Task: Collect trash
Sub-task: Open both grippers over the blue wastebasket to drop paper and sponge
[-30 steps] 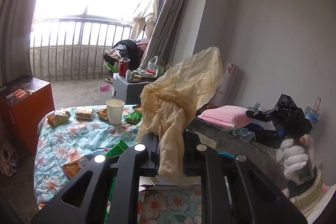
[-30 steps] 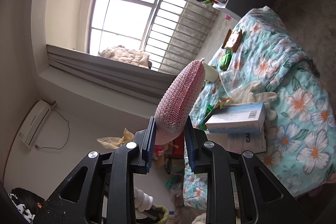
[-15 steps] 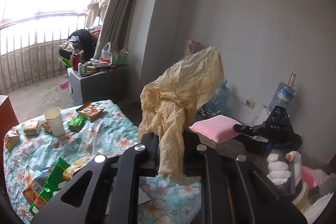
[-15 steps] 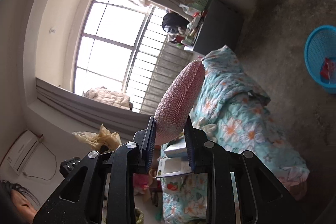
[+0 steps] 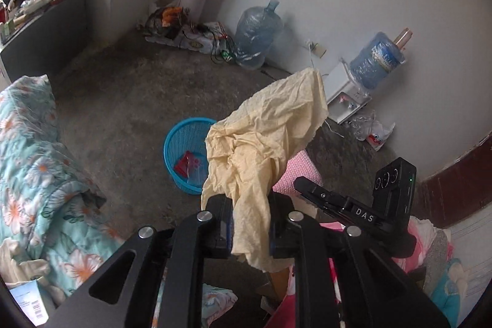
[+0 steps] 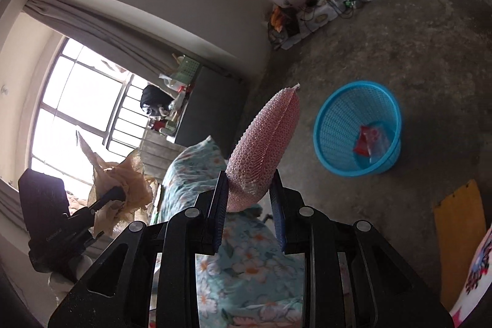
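Left gripper (image 5: 249,223) is clamped on a crumpled yellow paper (image 5: 264,143). Blue basket (image 5: 184,156) stands on the concrete floor (image 5: 123,100) beyond it, holding a red wrapper (image 5: 187,165). Right gripper (image 5: 303,185) at right grips a pink pad (image 5: 296,171).

A: Floral quilt (image 5: 33,174) is seen at left; two water jugs are seen by the far wall, one (image 5: 258,36) on the floor, one (image 5: 376,63) mounted on a white dispenser (image 5: 344,97).

B: Dark cabinet (image 6: 209,103), cluttered on top, is seen by the barred window (image 6: 77,112).
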{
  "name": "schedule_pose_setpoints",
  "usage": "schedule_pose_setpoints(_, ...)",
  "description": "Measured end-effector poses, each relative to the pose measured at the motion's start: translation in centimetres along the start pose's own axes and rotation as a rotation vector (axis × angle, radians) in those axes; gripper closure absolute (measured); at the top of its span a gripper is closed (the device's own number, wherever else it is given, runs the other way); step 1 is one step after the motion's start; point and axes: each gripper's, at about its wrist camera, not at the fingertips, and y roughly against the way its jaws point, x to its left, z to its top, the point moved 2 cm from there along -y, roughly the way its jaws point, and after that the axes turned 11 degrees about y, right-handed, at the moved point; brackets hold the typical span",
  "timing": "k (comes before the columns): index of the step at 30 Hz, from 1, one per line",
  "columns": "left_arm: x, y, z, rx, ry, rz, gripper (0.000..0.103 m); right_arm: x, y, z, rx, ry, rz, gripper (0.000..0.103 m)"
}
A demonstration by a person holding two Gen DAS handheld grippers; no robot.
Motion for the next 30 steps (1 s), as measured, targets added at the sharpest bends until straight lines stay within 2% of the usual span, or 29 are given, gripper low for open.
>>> schedule_pose_setpoints(5, -0.2, -9.8, 2.9, 0.128, 0.027, 0.058, 0.088, -5.2, -4.7, 0.4, 0.044, -0.063, -0.106, 0.078)
schedule_pose_setpoints(9, 0.1, -15.6, 4.9, 0.147, 0.037, 0.094, 0.086, -8.1, -7.6, 1.1, 0.05, -0.085, -0.145, 0.073)
schedule_pose_setpoints(10, 0.3, -17.0, 5.4, 0.148, 0.046, 0.098, 0.082, -8.9, -8.5, 1.2, 0.056, -0.088, -0.156, 0.071)
schedule_pose_setpoints(12, 1.1, -19.6, 5.9, 0.143, 0.068, 0.13, 0.054, -10.6, -9.9, 1.4, 0.088, -0.095, -0.196, 0.049)
schedule_pose_setpoints(13, 1.4, -20.4, 6.0, 0.117, 0.075, 0.15, 0.051, -11.7, -10.5, 1.2, 0.103, -0.12, -0.224, 0.049)
schedule_pose_setpoints(15, 1.7, -21.4, 6.0, 0.085, 0.078, 0.155, 0.047, -13.3, -11.4, 0.8, 0.125, -0.166, -0.23, 0.049)
schedule_pose_setpoints(17, 1.7, -22.1, 5.8, 0.093, 0.081, 0.131, 0.044, -14.1, -11.1, 0.5, 0.119, -0.192, -0.236, 0.049)
schedule_pose_setpoints(20, 0.8, -22.2, 5.6, 0.098, 0.037, 0.091, 0.039, -13.9, -9.9, 0.3, 0.088, -0.175, -0.221, 0.049)
schedule_pose_setpoints(21, 0.5, -22.3, 5.8, 0.09, 0.017, 0.095, 0.035, -13.9, -9.8, 0.4, 0.082, -0.17, -0.218, 0.049)
schedule_pose_setpoints(23, 0.1, -22.0, 6.0, 0.063, -0.001, 0.104, 0.034, -13.8, -9.4, 0.6, 0.066, -0.172, -0.211, 0.049)
schedule_pose_setpoints(30, -0.2, -17.6, 7.5, -0.023, 0.101, 0.022, 0.031, -12.8, -8.6, 1.5, 0.021, -0.155, -0.19, 0.049)
